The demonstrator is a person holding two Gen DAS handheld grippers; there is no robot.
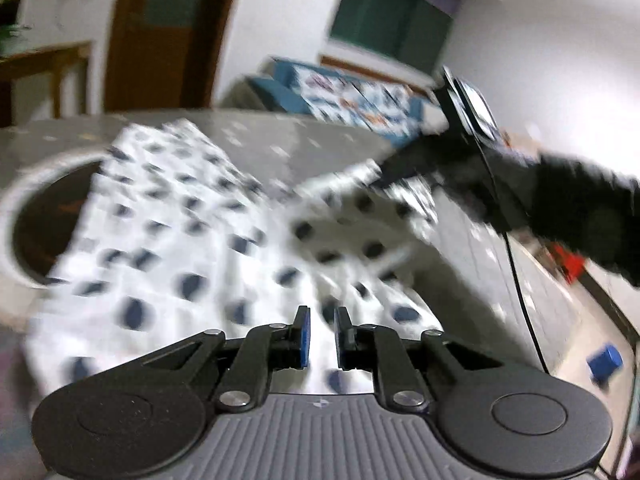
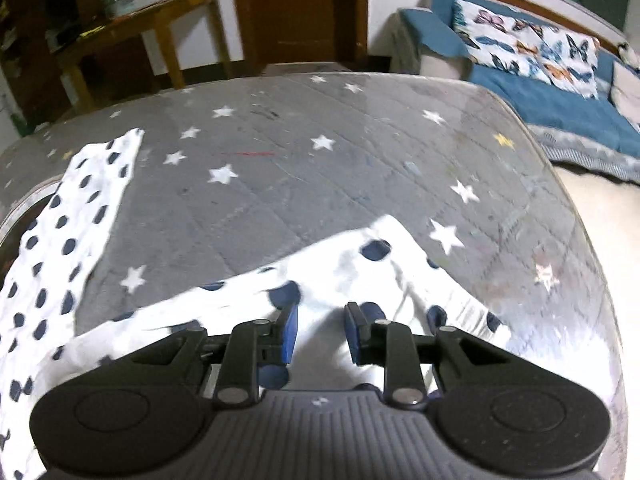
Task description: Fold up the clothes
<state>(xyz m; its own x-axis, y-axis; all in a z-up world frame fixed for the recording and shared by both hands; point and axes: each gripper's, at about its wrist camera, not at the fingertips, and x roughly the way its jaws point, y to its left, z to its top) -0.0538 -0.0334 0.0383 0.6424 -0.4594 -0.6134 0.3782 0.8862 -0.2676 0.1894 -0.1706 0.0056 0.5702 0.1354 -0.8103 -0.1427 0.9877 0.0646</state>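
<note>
A white cloth with dark blue dots (image 1: 168, 240) lies spread on a grey star-patterned table cover (image 1: 280, 136). My left gripper (image 1: 321, 330) hovers over the cloth's near edge, its blue pads a small gap apart with cloth showing between them. The other gripper (image 1: 404, 164), black and blurred, holds up a lifted part of the cloth at the right in the left wrist view. In the right wrist view my right gripper (image 2: 320, 332) sits over a raised fold of the same cloth (image 2: 360, 264), pads apart, cloth between them. The grey cover (image 2: 280, 184) fills that view.
A round dark opening with a pale rim (image 1: 44, 216) sits at the table's left, partly under the cloth. A blue sofa with butterfly cushions (image 2: 540, 64), a wooden side table (image 2: 140, 28) and a brown door (image 2: 296, 12) stand beyond the table.
</note>
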